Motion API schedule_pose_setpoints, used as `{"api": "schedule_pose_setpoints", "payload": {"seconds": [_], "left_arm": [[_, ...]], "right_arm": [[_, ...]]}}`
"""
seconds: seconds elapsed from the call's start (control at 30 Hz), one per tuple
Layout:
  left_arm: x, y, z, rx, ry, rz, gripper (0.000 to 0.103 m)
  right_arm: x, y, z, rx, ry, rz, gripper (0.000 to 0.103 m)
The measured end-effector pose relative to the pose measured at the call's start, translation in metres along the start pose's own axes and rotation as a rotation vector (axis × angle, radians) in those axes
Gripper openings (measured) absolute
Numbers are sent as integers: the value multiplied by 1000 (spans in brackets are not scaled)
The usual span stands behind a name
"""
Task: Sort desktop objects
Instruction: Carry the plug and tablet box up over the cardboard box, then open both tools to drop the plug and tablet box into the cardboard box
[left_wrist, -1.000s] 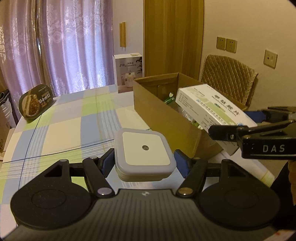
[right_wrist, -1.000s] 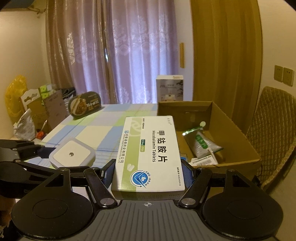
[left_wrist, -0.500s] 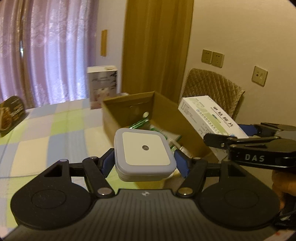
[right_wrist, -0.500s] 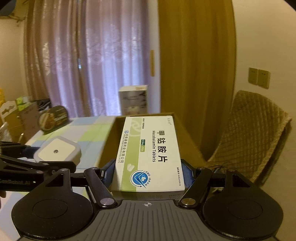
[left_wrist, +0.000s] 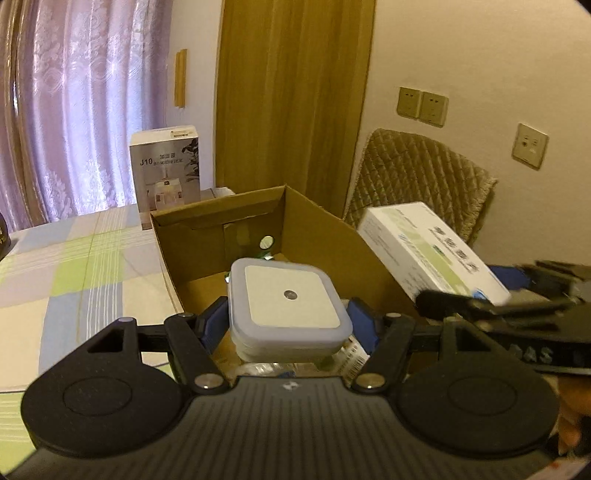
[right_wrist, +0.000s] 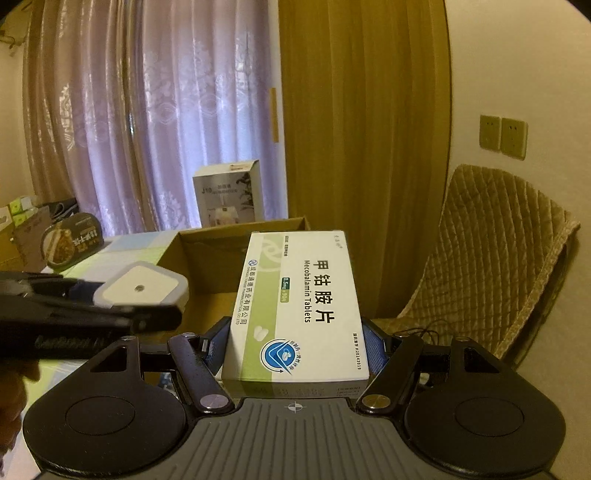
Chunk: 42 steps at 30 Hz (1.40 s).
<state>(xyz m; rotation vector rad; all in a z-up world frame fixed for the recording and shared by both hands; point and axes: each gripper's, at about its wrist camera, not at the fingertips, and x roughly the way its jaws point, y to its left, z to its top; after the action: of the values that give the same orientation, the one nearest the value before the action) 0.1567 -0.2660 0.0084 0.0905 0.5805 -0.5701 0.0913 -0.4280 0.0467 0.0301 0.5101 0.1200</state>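
Much of the cardboard box (left_wrist: 229, 236) is screened: in the left wrist view its floor shows only as a brown patch behind the held item, and the things lying in it are reduced to a round cap by the far wall and some crinkled wrappers at the near edge, too cut off to name. In the right wrist view only the box's far wall and part of the inside show. The left tongs (left_wrist: 288, 321) are pinching a square white night light (left_wrist: 290, 302) by its two sides, its flat face with a small round sensor turned up; it hangs above the box's opening, toward the near end. The right tongs (right_wrist: 295, 343) are clamped on a white and green tablet carton (right_wrist: 299, 306) printed "Mecobalamin Tablets", gripped across its near end with its length pointing away toward the box's far wall. Seen from the left wrist, that carton sits over the box's right-hand wall, and the right tongs below it are blurred. A humidifier carton (left_wrist: 166, 173) stands on the checked table (left_wrist: 74, 266) just behind the box, and a quilted chair (right_wrist: 491, 258) stands beyond the box's right side.
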Motion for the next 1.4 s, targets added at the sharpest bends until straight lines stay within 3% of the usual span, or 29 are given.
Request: {"api": "schedule_pose_setpoints", "payload": {"seconds": [0.17,0.77,0.8,0.87,0.93,1.17,1.4], "left_arm": [[-7,11,3,21,-22,26,68],[-61,46,-31,-105,-30,79,77],[-63,47,-32,-110,-29,81,77],[-68,50,-34,-117,-31,92,78],[-74,52,-36,-123,-35,98,79],[-92,56,-46,-177,-19,98,86],[-108,47,-58,-231,34,151,101]], "right_arm": [[4,-3,-1,5,7,3,68],[44,33,25,-54,30,128,68],[49,35,27,-65,40,145,69],[54,39,29,-83,45,143,85],[48,38,27,-66,29,136,94],[10,31,5,4,26,104,97],[-34,28,-11,55,61,72,101]]}}
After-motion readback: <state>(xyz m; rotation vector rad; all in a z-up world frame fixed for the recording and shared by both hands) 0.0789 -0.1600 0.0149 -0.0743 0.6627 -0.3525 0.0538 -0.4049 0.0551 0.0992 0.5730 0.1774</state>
